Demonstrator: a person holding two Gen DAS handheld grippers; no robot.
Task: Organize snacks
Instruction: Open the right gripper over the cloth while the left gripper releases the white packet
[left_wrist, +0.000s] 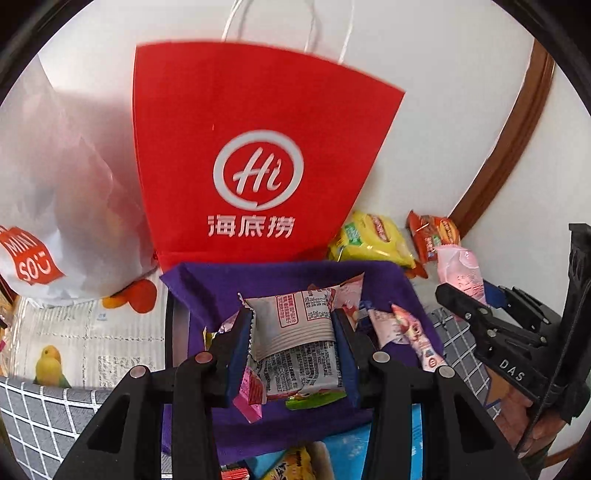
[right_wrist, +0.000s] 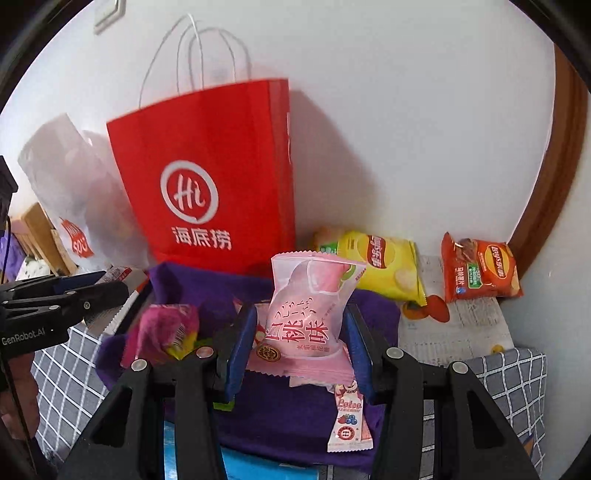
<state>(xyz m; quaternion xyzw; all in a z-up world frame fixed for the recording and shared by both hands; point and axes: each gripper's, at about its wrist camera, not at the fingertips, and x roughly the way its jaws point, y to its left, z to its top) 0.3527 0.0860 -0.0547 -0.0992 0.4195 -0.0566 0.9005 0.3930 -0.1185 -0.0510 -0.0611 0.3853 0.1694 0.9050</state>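
Note:
A purple fabric bin (left_wrist: 207, 295) sits in front of a red paper bag (left_wrist: 240, 147) and holds several small snack packets. My left gripper (left_wrist: 291, 332) is shut on a white snack packet (left_wrist: 291, 325) over the bin. My right gripper (right_wrist: 301, 343) is shut on a pink peach-flavour packet (right_wrist: 310, 306), held upright above the bin (right_wrist: 207, 288). The right gripper also shows at the right of the left wrist view, with the pink packet (left_wrist: 461, 273) in it. A yellow chip bag (right_wrist: 380, 262) and an orange chip bag (right_wrist: 480, 269) lie by the wall.
A white plastic shopping bag (left_wrist: 62, 206) stands left of the red bag (right_wrist: 207, 177). Newspaper (left_wrist: 88, 332) and a grey checked cloth (right_wrist: 509, 387) cover the surface. A wall is close behind; brown trim (right_wrist: 546, 184) runs at the right. Blue packaging (right_wrist: 251, 465) lies under the bin's near edge.

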